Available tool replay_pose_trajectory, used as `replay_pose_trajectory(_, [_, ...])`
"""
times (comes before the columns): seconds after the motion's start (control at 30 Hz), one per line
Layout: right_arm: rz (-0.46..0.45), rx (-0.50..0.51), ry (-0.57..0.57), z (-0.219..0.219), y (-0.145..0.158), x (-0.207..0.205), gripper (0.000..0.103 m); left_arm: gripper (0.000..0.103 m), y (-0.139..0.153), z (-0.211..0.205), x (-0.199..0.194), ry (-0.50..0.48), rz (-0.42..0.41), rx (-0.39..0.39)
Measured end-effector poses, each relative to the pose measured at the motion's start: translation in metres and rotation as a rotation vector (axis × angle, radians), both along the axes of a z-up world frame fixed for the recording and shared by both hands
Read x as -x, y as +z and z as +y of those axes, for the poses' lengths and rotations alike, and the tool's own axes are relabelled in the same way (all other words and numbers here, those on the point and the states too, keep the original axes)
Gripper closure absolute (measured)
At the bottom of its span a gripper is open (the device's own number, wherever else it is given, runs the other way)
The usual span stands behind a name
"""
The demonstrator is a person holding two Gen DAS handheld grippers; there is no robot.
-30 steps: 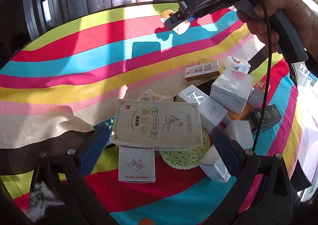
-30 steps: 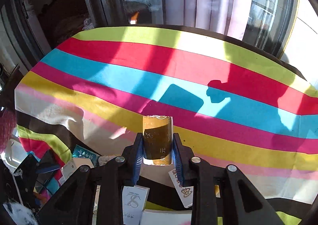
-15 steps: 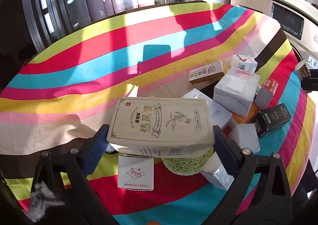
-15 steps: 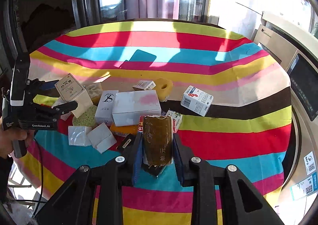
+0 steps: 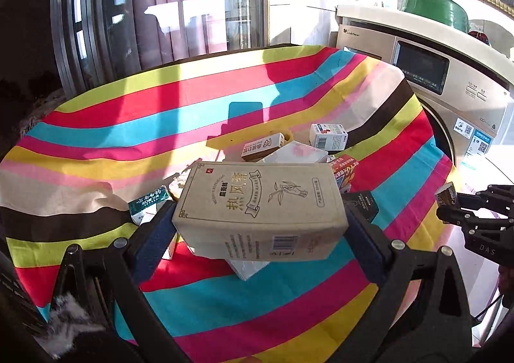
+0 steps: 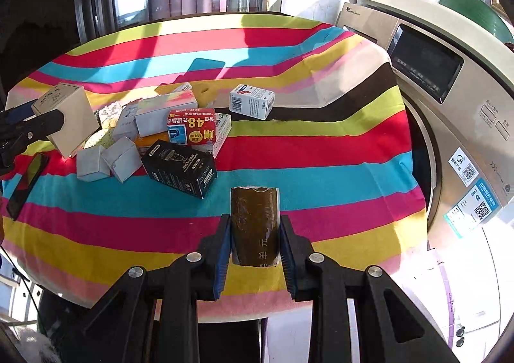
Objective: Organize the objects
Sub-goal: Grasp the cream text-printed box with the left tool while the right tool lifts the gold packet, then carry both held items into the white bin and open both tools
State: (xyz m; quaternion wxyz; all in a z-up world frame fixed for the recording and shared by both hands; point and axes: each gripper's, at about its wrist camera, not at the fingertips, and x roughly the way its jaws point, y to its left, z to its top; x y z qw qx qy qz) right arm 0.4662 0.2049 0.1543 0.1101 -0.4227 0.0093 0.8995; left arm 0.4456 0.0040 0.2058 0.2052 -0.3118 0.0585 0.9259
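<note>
Striped cloth (image 6: 321,144) on table, washer (image 6: 449,106) beside. L gripper (image 5: 260,221) clamps beige tea box (image 5: 260,202), lifted above box pile (image 6: 167,138). R gripper (image 6: 255,234) pinches brown packet (image 6: 255,221), over cloth nr front edge.

You are in a home, in a laundry corner or enclosed balcony. A front-loading washer (image 6: 456,125) stands just beside the table's striped cloth (image 6: 321,151), with a green basin (image 5: 433,10) on top. Behind the table, tall sliding windows (image 5: 160,10) with curtains let in strong sun.
</note>
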Motion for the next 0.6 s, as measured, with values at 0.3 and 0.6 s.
replay_pose_trajectory(0.3, [-0.036, -0.008, -0.071, 0.028, -0.014, -0.034, 0.073, 0.004, -0.019, 0.056, -0.032, -0.147, -0.102, -0.060])
replay_pose_trajectory(0.6, [-0.077, -0.040, -0.165, 0.058, -0.031, -0.067, 0.073, 0.004, -0.040, 0.123, -0.058, -0.322, -0.173, -0.033])
